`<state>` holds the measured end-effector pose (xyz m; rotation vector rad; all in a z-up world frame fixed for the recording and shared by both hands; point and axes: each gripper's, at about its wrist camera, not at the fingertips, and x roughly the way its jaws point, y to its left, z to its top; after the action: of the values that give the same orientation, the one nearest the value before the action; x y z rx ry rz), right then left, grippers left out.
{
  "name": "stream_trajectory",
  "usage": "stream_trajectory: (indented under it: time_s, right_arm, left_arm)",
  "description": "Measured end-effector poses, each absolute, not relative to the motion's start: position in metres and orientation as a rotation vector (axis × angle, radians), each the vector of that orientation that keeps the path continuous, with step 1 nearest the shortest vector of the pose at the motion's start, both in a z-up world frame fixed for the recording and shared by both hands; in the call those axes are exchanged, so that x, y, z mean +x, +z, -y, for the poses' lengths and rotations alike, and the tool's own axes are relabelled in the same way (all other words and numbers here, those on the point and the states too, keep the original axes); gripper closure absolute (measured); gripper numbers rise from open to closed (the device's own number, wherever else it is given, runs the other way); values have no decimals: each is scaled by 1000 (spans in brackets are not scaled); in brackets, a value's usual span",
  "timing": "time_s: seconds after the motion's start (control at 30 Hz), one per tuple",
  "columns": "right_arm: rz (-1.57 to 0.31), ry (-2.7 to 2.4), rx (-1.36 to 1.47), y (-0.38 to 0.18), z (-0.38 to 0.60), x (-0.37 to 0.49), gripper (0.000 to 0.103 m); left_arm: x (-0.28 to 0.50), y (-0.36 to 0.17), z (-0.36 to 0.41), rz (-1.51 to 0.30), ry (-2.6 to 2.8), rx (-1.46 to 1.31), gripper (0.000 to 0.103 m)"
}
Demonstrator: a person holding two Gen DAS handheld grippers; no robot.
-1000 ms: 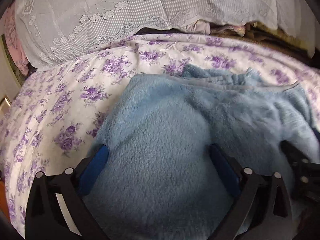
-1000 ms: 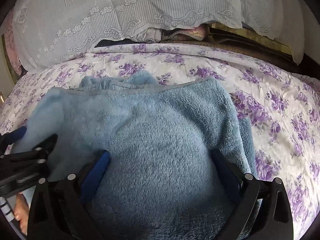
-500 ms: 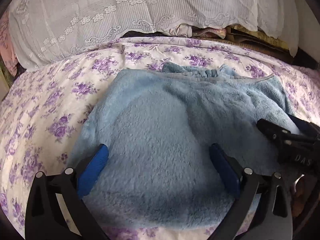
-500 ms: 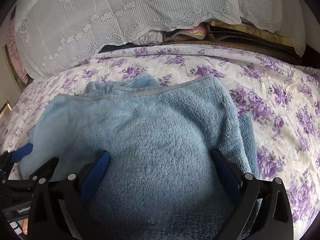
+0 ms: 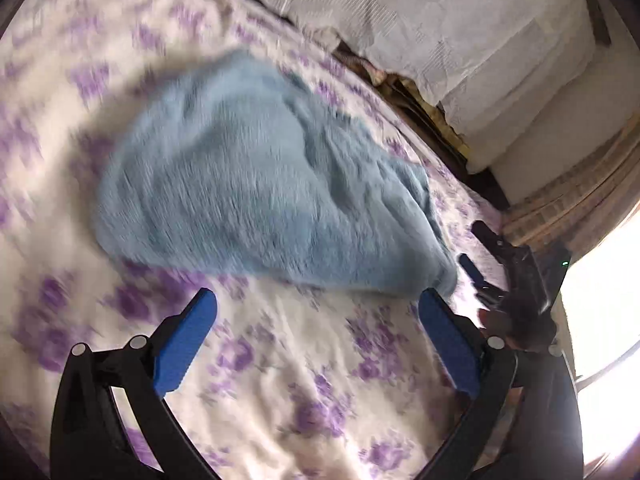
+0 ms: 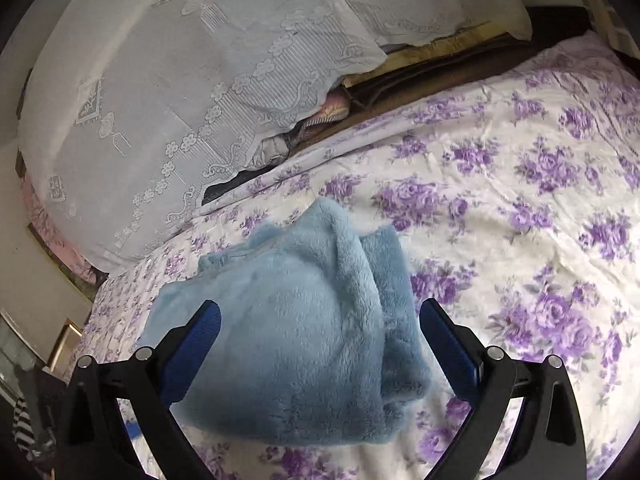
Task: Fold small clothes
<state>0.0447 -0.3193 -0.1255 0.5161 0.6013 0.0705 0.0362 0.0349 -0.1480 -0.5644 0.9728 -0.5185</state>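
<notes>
A fluffy light blue garment [image 5: 256, 184] lies folded in a bundle on the floral bedsheet [image 5: 304, 364]. In the left wrist view it is blurred and sits ahead of my left gripper [image 5: 316, 304], which is open over bare sheet and holds nothing. The right gripper [image 5: 492, 264] shows at the garment's right end in that view. In the right wrist view the garment [image 6: 296, 328] lies between and beyond the blue pads of my right gripper [image 6: 320, 316], which stands open above it with nothing held.
White lace-covered pillows [image 6: 200, 92] line the head of the bed, with dark folded fabrics [image 6: 432, 68] stacked beside them. The purple-flowered sheet [image 6: 520, 216] spreads wide to the right. A bright window [image 5: 600, 304] is at the right of the left wrist view.
Both grippers have pulled back and up from the garment, which now lies ahead of them. The left wrist view has swung right and is blurred by motion.
</notes>
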Motion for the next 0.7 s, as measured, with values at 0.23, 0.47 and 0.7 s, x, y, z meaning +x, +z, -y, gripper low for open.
stream_trajectory:
  time_s: [0.23,0.47,0.7]
  right_arm:
    - [-598,155,225,-113,259,51,3]
    - [-615,121,9,-110,227,71,3]
    - [-685,103,-11,-126,213,106,3]
  left_arm:
    - [79,-165,-44,-986,-448,-754,5]
    - [110,-172,-65,-910,-343,-935,5]
    - [119,-164,-43,-923,-314,-691,39]
